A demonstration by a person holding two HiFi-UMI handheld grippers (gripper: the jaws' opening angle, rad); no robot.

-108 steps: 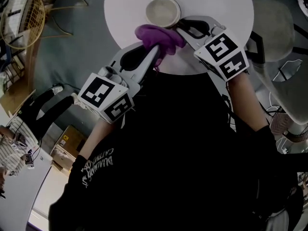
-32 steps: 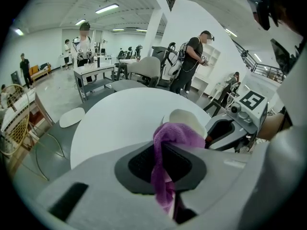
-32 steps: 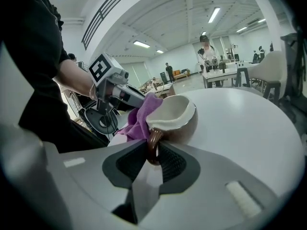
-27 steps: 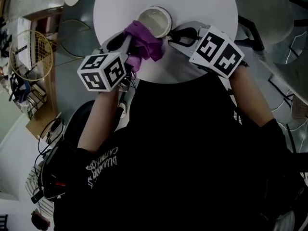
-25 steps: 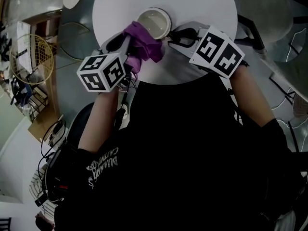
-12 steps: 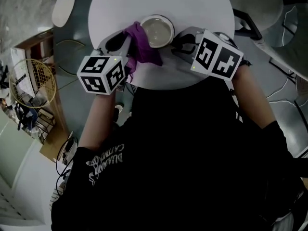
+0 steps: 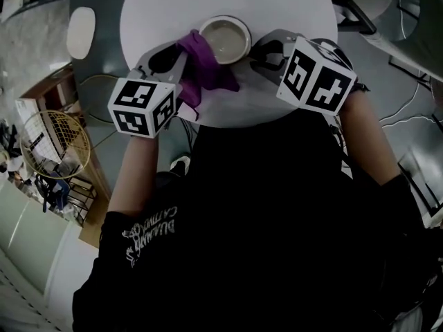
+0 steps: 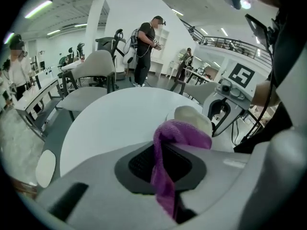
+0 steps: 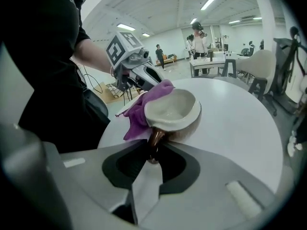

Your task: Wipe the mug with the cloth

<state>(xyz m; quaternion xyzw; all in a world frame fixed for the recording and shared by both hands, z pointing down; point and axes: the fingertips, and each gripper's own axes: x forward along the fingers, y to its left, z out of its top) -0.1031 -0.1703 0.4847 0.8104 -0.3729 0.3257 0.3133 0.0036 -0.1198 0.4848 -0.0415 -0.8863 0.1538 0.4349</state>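
Mug, likely hard, slick and breakable, is best held by its handle, which the right gripper pinches, jaws just tightened; left gripper pinches the limp cloth against its rim.

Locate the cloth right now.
Head view, left of centre: the cloth is pinched in the left gripper and lies against the mug's left side on the table.
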